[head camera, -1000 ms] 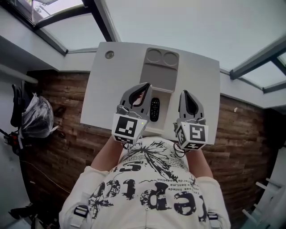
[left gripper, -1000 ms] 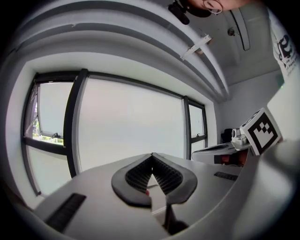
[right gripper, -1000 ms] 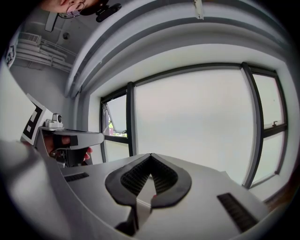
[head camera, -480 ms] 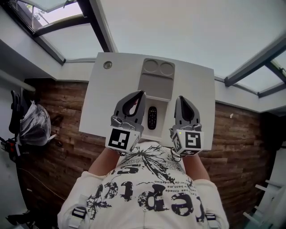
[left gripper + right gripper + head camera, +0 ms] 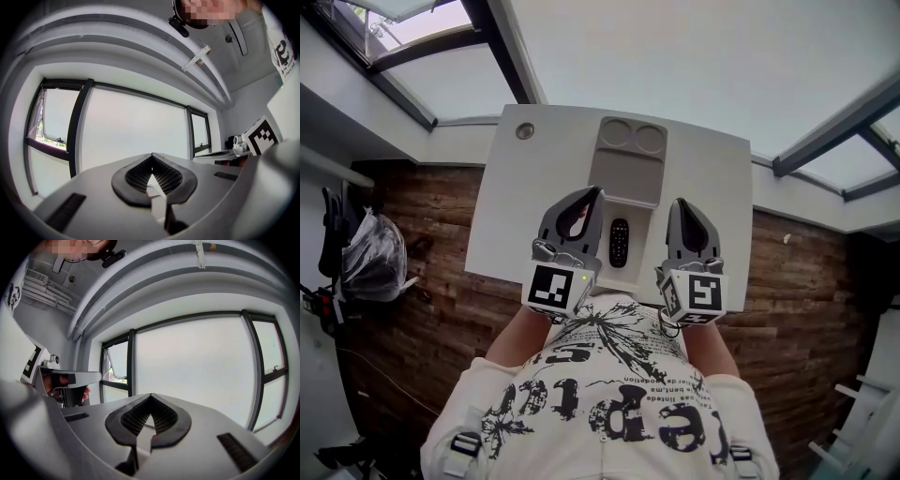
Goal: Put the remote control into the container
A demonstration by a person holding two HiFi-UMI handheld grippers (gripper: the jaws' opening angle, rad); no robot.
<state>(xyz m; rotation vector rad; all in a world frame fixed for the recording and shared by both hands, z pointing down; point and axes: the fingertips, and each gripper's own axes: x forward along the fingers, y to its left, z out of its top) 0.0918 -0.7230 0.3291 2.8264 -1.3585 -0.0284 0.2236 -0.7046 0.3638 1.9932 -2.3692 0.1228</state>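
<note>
The black remote control (image 5: 620,242) lies flat on the white table (image 5: 530,202), just in front of the near edge of the grey container (image 5: 625,173). The container is a long tray with two round wells at its far end. My left gripper (image 5: 594,194) is held above the table to the left of the remote, my right gripper (image 5: 679,203) to its right. Both are shut with nothing between the jaws. In the gripper views the left gripper (image 5: 152,155) and the right gripper (image 5: 151,396) have their tips together and face windows and ceiling; table and remote are not seen there.
A round cable hole (image 5: 524,131) sits at the table's far left corner. Wooden floor surrounds the table, with a black bag (image 5: 370,262) at the left. The right gripper's marker cube (image 5: 263,136) shows in the left gripper view, and the left gripper's body (image 5: 65,379) in the right gripper view.
The head view has shifted slightly, so the table sits a little higher in the frame. Both grippers stay shut either side of the remote, which has not moved on the table.
</note>
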